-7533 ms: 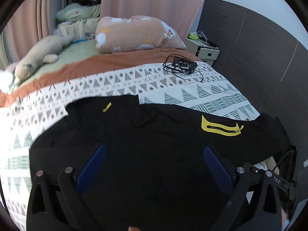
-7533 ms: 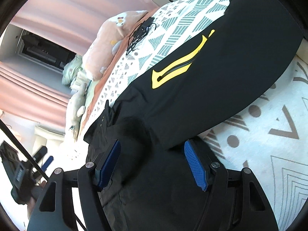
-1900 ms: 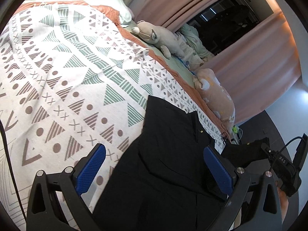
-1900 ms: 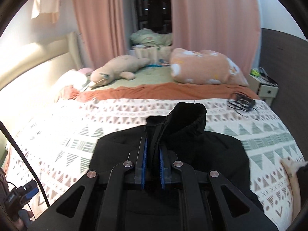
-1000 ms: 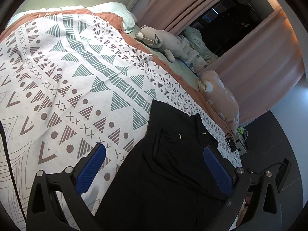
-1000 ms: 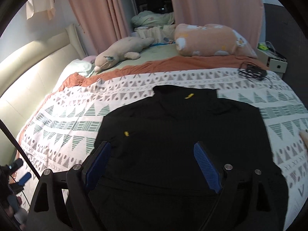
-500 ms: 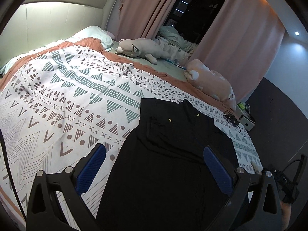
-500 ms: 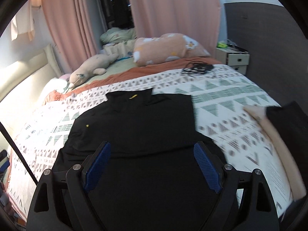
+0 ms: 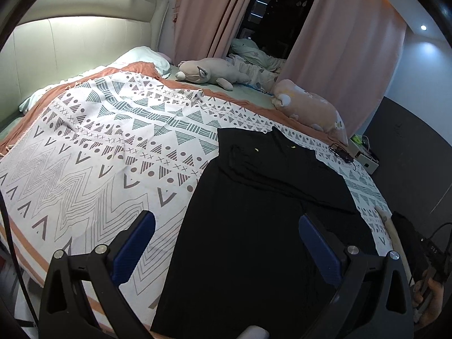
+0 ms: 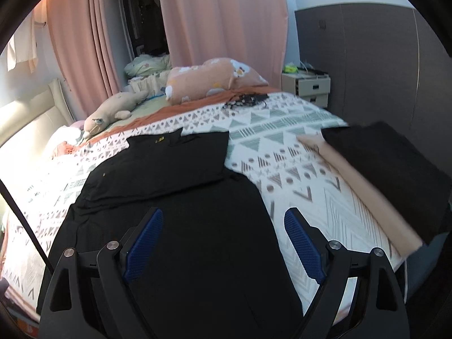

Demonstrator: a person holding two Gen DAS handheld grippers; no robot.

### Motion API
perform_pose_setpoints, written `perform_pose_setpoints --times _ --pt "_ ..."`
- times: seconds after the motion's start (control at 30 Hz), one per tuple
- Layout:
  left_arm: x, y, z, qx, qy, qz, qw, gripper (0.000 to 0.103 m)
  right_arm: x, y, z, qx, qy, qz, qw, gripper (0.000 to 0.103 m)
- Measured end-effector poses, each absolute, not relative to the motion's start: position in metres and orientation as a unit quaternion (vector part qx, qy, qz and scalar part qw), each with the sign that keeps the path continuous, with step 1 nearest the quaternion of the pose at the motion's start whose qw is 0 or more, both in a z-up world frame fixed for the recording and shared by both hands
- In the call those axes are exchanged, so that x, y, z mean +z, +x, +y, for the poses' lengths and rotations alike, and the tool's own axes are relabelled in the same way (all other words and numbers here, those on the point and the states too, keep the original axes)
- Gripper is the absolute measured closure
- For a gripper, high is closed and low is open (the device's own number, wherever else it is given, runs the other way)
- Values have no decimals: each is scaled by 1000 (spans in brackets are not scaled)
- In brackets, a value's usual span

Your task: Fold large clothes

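Note:
A large black garment (image 9: 260,212) lies spread flat on the patterned bedspread (image 9: 99,152), with its sleeves folded in over the body and small yellow marks near the collar. It also shows in the right wrist view (image 10: 180,197). My left gripper (image 9: 226,243) is open and empty, above the garment's near hem. My right gripper (image 10: 223,243) is open and empty, above the garment's lower part. A forearm with a black sleeve (image 10: 375,175) lies at the right in the right wrist view.
Two plush toys (image 9: 212,72) (image 9: 308,110) and a pillow (image 9: 144,58) lie at the far side of the bed. A tangle of black cable (image 10: 245,100) lies on the bedspread near a white nightstand (image 10: 306,84). Pink curtains (image 10: 223,17) hang behind.
Both grippers have pulled back and up from the garment. The right gripper, shut on a sleeve 1.9 s ago, has let go and stands open. The yellow-striped sleeve is folded inward.

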State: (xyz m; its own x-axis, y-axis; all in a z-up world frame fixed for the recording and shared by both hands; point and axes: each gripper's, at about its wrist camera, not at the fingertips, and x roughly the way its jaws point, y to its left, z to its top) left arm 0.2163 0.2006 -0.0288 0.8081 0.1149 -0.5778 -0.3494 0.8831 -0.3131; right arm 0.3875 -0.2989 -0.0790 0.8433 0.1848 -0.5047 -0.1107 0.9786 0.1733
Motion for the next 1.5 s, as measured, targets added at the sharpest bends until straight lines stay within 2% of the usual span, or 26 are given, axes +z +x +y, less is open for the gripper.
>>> perform_pose_setpoints --times 0.27,0.6,0.67,0.87,0.97,1.23,1.4,1.5 --pt "-60 180 209 128 -229 310 914 0 -97 354 -342 101 79 313 941 16" --pt "-108 154 220 95 -276 347 891 0 -145 340 -402 139 168 359 907 16" --pt "-118 153 222 89 -287 356 885 9 -157 341 -412 141 189 366 900 16" --pt "-152 155 230 83 -323 382 862 20 -183 358 -431 159 241 376 880 17" --pt "-167 157 234 76 -341 392 851 22 -197 370 -437 159 259 388 870 21" --pt "-183 158 238 36 -388 396 831 22 -222 376 -449 181 303 400 846 23" --pt "-187 158 241 -14 -442 383 811 22 -232 368 -460 273 355 390 804 40" --pt "-189 160 240 -38 -455 375 806 22 -230 364 -471 321 381 360 789 44"
